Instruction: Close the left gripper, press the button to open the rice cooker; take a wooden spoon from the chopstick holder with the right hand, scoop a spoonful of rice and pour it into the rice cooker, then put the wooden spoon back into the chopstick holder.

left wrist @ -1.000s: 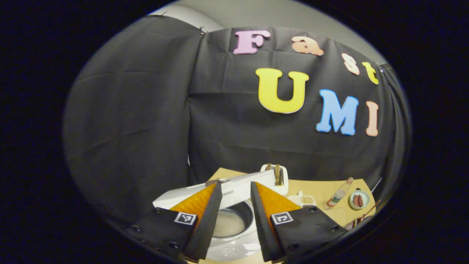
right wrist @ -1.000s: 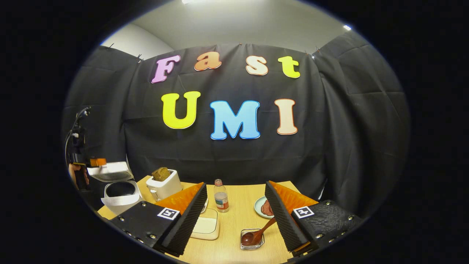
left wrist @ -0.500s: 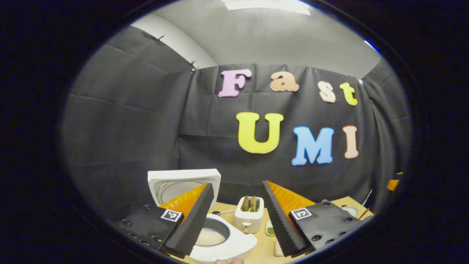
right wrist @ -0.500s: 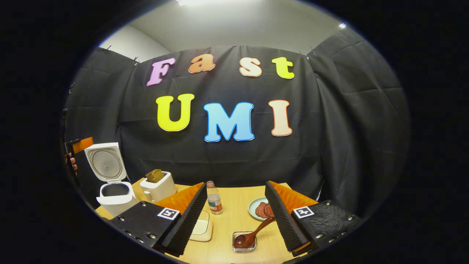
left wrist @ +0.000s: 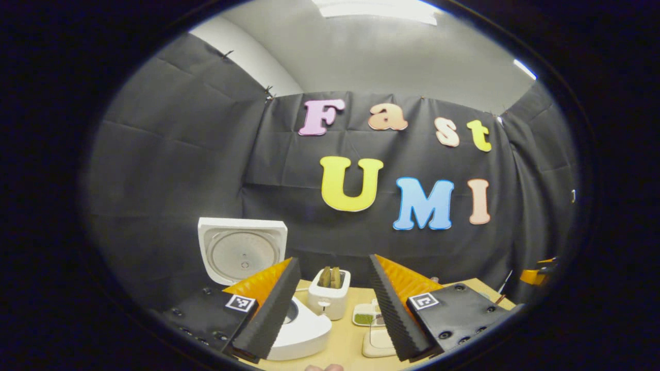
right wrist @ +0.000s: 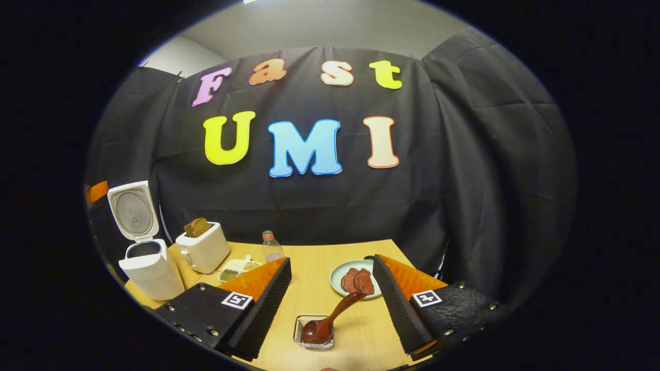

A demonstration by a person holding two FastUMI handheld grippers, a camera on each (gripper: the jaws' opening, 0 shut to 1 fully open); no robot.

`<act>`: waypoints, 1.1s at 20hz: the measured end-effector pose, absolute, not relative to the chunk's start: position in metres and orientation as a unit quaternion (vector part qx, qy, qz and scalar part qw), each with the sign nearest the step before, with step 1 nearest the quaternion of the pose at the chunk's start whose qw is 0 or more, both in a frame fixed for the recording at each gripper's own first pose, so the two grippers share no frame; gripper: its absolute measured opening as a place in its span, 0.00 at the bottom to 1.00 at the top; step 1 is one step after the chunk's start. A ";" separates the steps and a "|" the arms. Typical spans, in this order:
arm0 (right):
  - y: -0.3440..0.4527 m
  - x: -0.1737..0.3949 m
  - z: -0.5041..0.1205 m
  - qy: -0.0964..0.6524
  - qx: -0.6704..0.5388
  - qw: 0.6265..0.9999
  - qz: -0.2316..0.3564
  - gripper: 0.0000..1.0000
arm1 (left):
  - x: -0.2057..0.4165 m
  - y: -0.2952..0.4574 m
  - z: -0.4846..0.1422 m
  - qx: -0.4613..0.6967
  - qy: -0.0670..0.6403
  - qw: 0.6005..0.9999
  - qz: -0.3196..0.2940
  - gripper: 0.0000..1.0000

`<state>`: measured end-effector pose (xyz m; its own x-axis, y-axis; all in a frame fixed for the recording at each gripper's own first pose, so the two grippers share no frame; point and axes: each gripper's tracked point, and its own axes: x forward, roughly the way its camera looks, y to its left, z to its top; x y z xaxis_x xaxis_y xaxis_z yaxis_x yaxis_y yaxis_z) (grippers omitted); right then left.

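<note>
So the rice cooker [right wrist: 147, 270] is sitting at the far left corner of the worktop [right wrist: 335, 257], and its lid [right wrist: 133, 210] is flipped all the way up, standing pretty much upright behind the pot opening. In the left gripper view you get the same cooker [left wrist: 301, 332] close up, with the inside of the lid [left wrist: 242, 255] facing you.

The left tongs [left wrist: 330, 309] are spread, nothing between them, hanging just in front of the cooker. Right tongs [right wrist: 332, 304] are spread too and not pinching anything, hovering above the near edge of the worktop.

The wooden spoon [right wrist: 330, 317] sits in a small clear holder [right wrist: 313, 332] right between the right tongs' fingers as that camera sees it, bowl end down in the holder, handle leaning up and to the right toward a plate [right wrist: 343, 278] with a couple of dark reddish slices on it. Not sure what those slices are, honestly, meat maybe.

Next to the cooker there's a white toaster [right wrist: 203, 247] with bread poking out the top, then a little dish of grains or beans [right wrist: 234, 268], then a plastic bottle [right wrist: 270, 247] standing upright. In the left gripper view there's also a flat cream-colored container [left wrist: 376, 342] near the bottom, partly hidden behind the tongs.
</note>
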<state>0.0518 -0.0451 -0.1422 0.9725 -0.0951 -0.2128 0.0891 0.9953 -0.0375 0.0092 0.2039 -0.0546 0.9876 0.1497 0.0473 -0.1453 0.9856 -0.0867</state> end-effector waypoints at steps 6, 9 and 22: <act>-0.066 0.074 -0.213 0.176 0.013 0.983 -0.044 0.97 | -0.001 0.163 -0.043 -0.002 -0.029 0.998 0.052 0.89; -0.076 0.081 -0.243 0.205 0.033 0.977 -0.049 0.97 | -0.001 0.154 -0.049 0.009 -0.017 0.998 0.052 0.89; -0.076 0.132 -0.303 0.261 0.131 0.956 -0.033 0.74 | 0.010 0.151 -0.065 -0.005 0.021 0.999 0.048 0.89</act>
